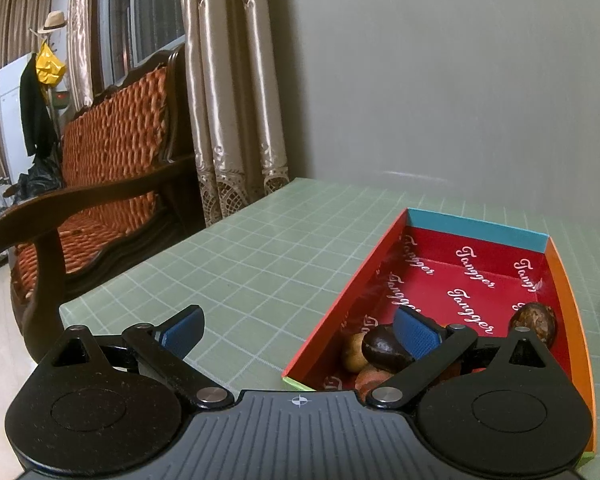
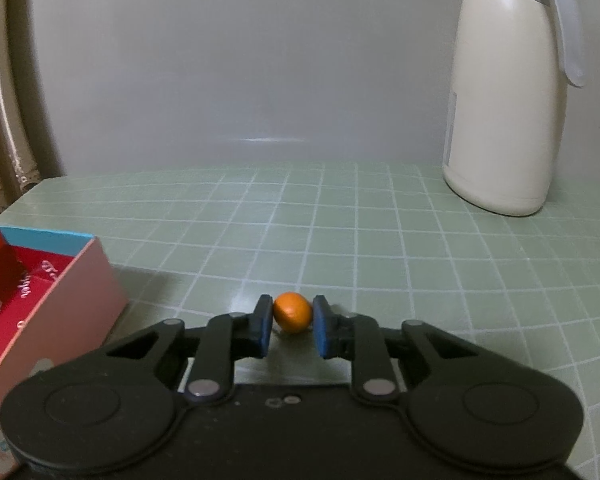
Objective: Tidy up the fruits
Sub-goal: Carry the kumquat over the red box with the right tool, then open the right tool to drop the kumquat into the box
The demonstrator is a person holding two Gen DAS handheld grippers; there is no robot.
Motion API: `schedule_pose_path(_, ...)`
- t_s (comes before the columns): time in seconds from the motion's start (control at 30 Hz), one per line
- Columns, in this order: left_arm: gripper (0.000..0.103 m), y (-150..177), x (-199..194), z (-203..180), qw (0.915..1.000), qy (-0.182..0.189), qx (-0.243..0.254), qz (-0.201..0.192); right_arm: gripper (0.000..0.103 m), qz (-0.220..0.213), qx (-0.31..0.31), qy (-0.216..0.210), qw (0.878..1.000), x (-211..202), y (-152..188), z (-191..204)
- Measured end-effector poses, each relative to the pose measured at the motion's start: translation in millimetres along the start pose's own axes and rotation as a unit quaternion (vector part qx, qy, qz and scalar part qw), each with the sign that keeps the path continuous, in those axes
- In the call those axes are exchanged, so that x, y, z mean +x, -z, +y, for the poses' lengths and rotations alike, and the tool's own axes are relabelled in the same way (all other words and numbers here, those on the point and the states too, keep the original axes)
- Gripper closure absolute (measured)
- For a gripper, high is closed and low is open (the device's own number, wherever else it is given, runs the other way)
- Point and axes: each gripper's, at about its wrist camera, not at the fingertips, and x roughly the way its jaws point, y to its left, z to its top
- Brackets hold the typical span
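A red box [image 1: 476,276] with a blue end wall and an orange side lies on the green grid mat. Several brown fruits [image 1: 384,346] lie at its near end, one more [image 1: 534,322] by the orange side. My left gripper [image 1: 298,334] is open and empty, its right finger over the box's near end. In the right wrist view my right gripper [image 2: 292,326] is shut on a small orange fruit [image 2: 293,312], low over the mat. The box [image 2: 44,276] shows to its left.
A cream thermos jug [image 2: 508,96] with a grey handle stands at the back right of the mat. A wooden armchair [image 1: 112,196] with an orange cushion and curtains [image 1: 228,92] stand left of the table. A grey wall lies behind.
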Motion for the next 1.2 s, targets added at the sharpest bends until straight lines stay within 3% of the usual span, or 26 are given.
schedule_pose_path(0.23,0.003,2.2,-1.2,1.5,1.0,-0.009,0.002,0.0,0.083,-0.022,-0.007,-0.032,0.999,-26.9,-1.1,13.1)
schedule_pose_path(0.57,0.003,7.5,-9.4,12.8,0.9997,-0.02,-0.004,-0.01,0.083,-0.066,-0.036,-0.116,0.99,-69.4,-12.7,50.2)
schedule_pose_path(0.9,0.003,13.4,-9.1,29.2,0.9993,-0.037,-0.004,-0.007,0.083,-0.043,-0.112,-0.2,0.973,-85.1,11.8,116.0)
schedule_pose_path(1.1,0.003,17.4,-11.2,36.5,0.999,-0.043,0.001,-0.013,0.083,-0.029,-0.14,-0.203,0.969,-87.2,23.7,136.7)
schedule_pose_path(1.2,0.003,18.3,-12.8,38.7,0.999,-0.04,0.004,-0.018,0.078,-0.023,-0.148,-0.197,0.969,-85.8,29.5,140.3)
